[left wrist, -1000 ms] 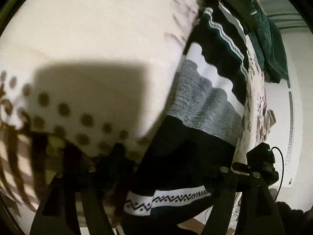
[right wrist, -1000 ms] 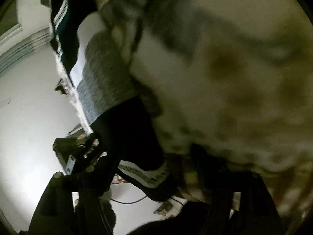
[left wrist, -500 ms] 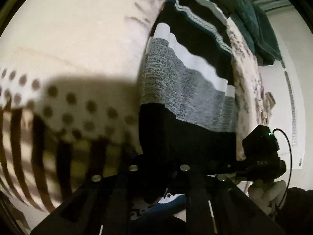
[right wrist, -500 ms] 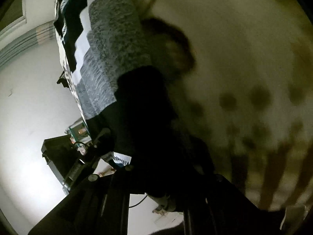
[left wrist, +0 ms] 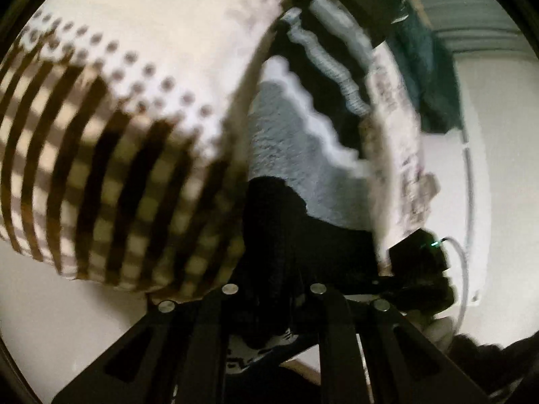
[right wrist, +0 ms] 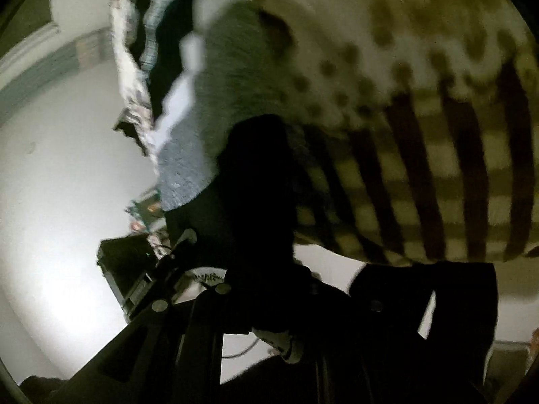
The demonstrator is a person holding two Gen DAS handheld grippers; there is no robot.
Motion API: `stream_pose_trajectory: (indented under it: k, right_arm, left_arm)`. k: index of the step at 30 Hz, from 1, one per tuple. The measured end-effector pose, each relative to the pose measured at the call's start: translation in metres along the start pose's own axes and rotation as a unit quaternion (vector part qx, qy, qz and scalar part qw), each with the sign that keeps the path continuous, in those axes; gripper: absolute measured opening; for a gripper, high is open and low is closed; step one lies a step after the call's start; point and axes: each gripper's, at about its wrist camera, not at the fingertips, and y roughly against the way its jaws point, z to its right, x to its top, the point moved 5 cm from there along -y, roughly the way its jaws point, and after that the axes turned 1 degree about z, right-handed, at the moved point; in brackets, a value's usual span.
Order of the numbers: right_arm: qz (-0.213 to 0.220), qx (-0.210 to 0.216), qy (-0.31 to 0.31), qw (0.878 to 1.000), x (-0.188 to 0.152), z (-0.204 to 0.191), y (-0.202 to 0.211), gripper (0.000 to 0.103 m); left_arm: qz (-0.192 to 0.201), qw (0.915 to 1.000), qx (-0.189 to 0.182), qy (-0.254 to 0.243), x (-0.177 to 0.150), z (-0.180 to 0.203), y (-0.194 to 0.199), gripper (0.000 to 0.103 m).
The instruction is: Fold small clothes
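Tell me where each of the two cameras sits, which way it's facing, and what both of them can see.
Left wrist: sits on the left gripper, looking along its fingers down at the striped knit garment on the patterned bedspread; the right gripper shows.
Right wrist: sits on the right gripper, facing the same garment; the left gripper shows.
Shared: garment, bedspread, both pinching its black hem.

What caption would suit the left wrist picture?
Left gripper shut on the black hem of a striped knit garment lying on a patterned bedspread.
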Motion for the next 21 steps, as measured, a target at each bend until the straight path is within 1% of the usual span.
stream_pose_trajectory:
  k: [1, 4, 6, 7, 8, 9, 10, 12, 13, 14, 15, 16, 17, 18, 19, 20, 21]
  right_arm:
    - [0.006, 0.004, 0.007, 1.0, 0.001, -0.007, 0.006, 0.012]
    - [0.029, 0.022, 0.027, 0.999, 0.007, -0.039, 0.023, 0.012]
    - [0.045, 0.032, 0.042, 0.998, 0.014, -0.058, 0.039, 0.012]
    - [0.052, 0.037, 0.046, 0.997, 0.02, -0.072, 0.042, 0.012]
    - [0.058, 0.04, 0.052, 0.996, 0.027, -0.088, 0.043, 0.012]
    - [0.069, 0.045, 0.062, 0.995, 0.037, -0.105, 0.052, 0.012]
    - [0.077, 0.048, 0.069, 0.993, 0.048, -0.127, 0.048, 0.012]
    - [0.094, 0.048, 0.093, 0.99, 0.074, -0.155, 0.059, 0.012]
    - [0.104, 0.049, 0.104, 0.988, 0.086, -0.168, 0.061, 0.012]
    - [0.11, 0.05, 0.11, 0.987, 0.097, -0.175, 0.068, 0.012]
    - [0.118, 0.05, 0.117, 0.985, 0.116, -0.188, 0.071, 0.012]
    - [0.125, 0.048, 0.121, 0.984, 0.123, -0.2, 0.068, 0.012]
    - [0.133, 0.049, 0.126, 0.982, 0.139, -0.211, 0.069, 0.012]
    - [0.138, 0.047, 0.128, 0.981, 0.15, -0.217, 0.073, 0.012]
    - [0.142, 0.043, 0.128, 0.981, 0.164, -0.22, 0.073, 0.012]
    - [0.147, 0.039, 0.129, 0.98, 0.183, -0.228, 0.072, 0.012]
    - [0.149, 0.035, 0.128, 0.98, 0.199, -0.232, 0.072, 0.012]
  left_arm:
    - [0.005, 1.0, -0.002, -0.006, 0.002, 0.004, 0.005, 0.008]
    - [0.029, 0.9989, -0.017, -0.033, 0.025, 0.036, 0.023, 0.008]
    - [0.043, 0.9979, -0.028, -0.039, 0.042, 0.056, 0.03, 0.008]
    - [0.048, 0.9975, -0.032, -0.041, 0.048, 0.061, 0.033, 0.008]
    - [0.057, 0.9967, -0.039, -0.042, 0.061, 0.071, 0.037, 0.008]
    - [0.065, 0.996, -0.046, -0.04, 0.075, 0.079, 0.04, 0.008]
    - [0.07, 0.9953, -0.053, -0.039, 0.084, 0.085, 0.04, 0.008]
    - [0.088, 0.9922, -0.078, -0.041, 0.116, 0.102, 0.043, 0.008]
    - [0.092, 0.9913, -0.083, -0.043, 0.125, 0.109, 0.039, 0.008]
    - [0.101, 0.9896, -0.091, -0.046, 0.143, 0.116, 0.036, 0.008]
    - [0.107, 0.9884, -0.097, -0.046, 0.154, 0.123, 0.032, 0.008]
    - [0.113, 0.987, -0.104, -0.049, 0.169, 0.129, 0.026, 0.008]
    - [0.12, 0.9858, -0.106, -0.052, 0.185, 0.133, 0.022, 0.008]
    - [0.122, 0.9849, -0.112, -0.049, 0.203, 0.135, 0.015, 0.008]
    - [0.122, 0.9848, -0.114, -0.047, 0.213, 0.136, 0.011, 0.009]
    - [0.121, 0.9852, -0.115, -0.037, 0.23, 0.135, 0.003, 0.009]
    - [0.116, 0.9852, -0.125, -0.021, 0.249, 0.132, -0.007, 0.01]
